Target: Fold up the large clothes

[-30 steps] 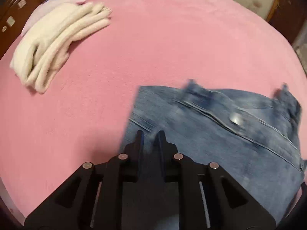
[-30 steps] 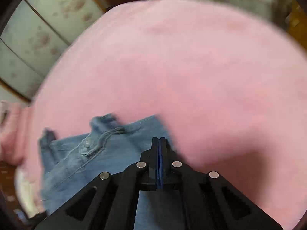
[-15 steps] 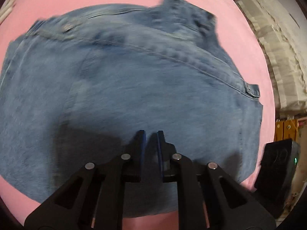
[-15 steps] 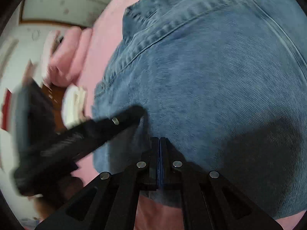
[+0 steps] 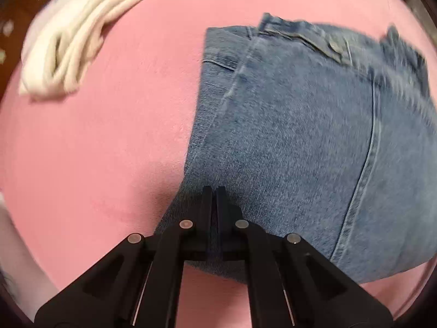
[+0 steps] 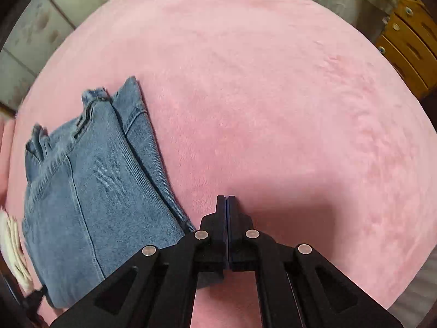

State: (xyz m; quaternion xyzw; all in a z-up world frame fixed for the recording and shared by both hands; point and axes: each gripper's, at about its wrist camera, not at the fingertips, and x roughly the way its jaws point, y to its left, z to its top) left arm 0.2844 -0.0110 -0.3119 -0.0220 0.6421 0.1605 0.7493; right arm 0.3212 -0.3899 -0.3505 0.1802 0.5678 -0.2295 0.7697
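Jeans point(image 5: 314, 142): lying folded on the pink bed point(image 6: 273, 95), long axis running away from both tongs.
Left tongs point(image 5: 214, 191): closed, empty, hovering over the denim's near-left corner, nearer.
Right tongs point(image 6: 226, 199): closed, empty, sitting just right of the jeans' edge.

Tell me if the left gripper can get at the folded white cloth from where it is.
Probably yes: only bare pink blanket lies between the left gripper, shut over the jeans, and the white cloth.

Pink bed point(image 6: 273, 95) open right of jeans point(image 6: 90, 191); white stack point(image 5: 73, 41) left.
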